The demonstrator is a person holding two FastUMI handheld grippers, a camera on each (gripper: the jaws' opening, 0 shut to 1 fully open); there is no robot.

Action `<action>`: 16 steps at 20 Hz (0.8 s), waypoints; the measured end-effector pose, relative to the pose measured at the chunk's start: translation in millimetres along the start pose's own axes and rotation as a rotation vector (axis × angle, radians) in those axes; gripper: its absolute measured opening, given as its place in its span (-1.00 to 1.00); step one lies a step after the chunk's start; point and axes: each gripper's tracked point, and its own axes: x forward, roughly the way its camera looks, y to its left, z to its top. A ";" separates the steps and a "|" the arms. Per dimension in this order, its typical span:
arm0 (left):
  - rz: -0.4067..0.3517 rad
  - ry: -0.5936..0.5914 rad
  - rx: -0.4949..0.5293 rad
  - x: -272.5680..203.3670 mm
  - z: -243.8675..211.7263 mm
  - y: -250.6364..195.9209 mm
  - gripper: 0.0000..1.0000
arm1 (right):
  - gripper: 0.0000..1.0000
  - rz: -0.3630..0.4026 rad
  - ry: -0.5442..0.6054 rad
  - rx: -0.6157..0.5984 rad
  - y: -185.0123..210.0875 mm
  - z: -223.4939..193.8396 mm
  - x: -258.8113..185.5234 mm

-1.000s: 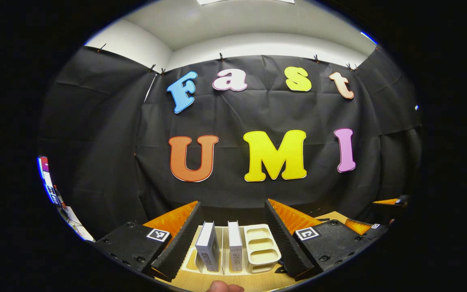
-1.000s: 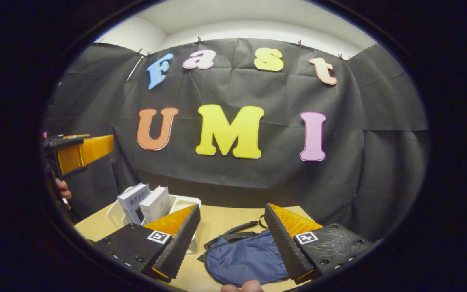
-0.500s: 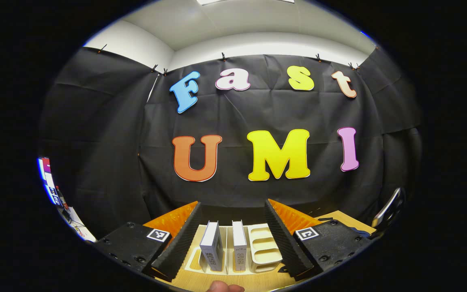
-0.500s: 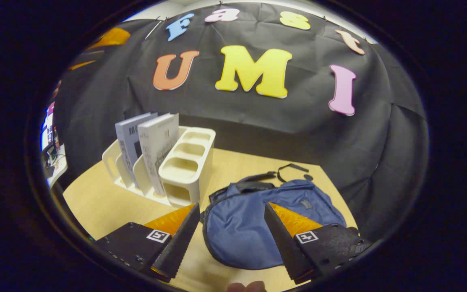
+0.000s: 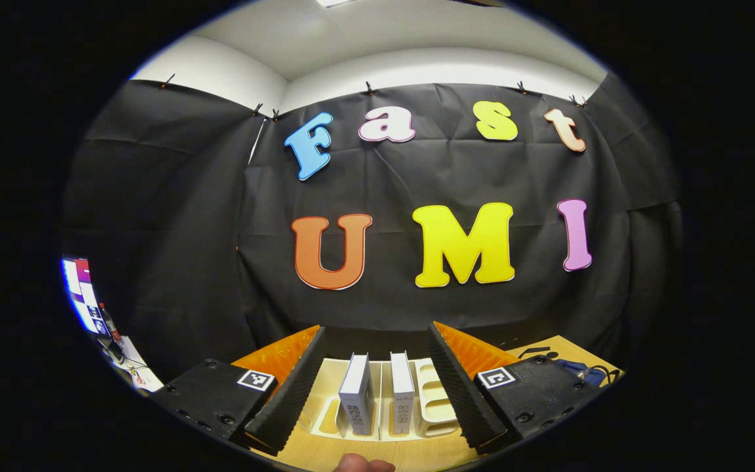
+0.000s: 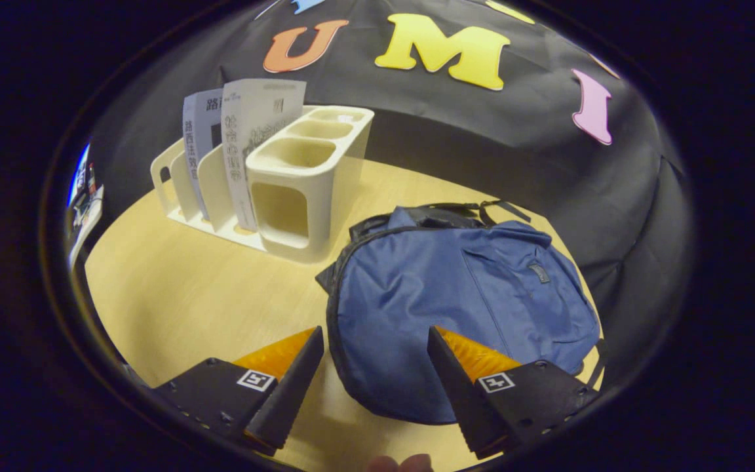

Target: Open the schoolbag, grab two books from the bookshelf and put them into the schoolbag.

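Both grippers empty, jaws apart, above the wooden table [image 6: 174, 295].
Blue schoolbag [image 6: 456, 295] lies flat, zipped, ahead between right gripper [image 6: 375, 337] jaws; cream bookshelf [image 5: 433, 406] with two upright books [image 5: 356, 403] sits ahead between left gripper [image 5: 375, 334] jaws.

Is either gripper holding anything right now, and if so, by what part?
Nothing is held. The left gripper is open, facing the two books in the bookshelf. The right gripper is open above the schoolbag.
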 end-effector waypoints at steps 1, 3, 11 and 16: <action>0.002 0.002 0.003 0.4 -0.1 0.4 0.92 | 0.97 -0.001 0.013 -0.002 0.2 -4.7 4.5; 0.006 0.004 0.006 0.5 -0.6 1.0 0.93 | 0.92 -0.009 0.022 -0.007 -0.9 -7.9 13.2; 0.026 0.020 0.010 6.2 -4.4 6.4 0.93 | 0.83 -0.014 0.055 -0.003 -5.6 -16.6 23.8; 0.039 0.033 -0.005 9.1 -6.8 8.0 0.93 | -0.24 0.023 0.083 0.007 4.8 -13.8 21.7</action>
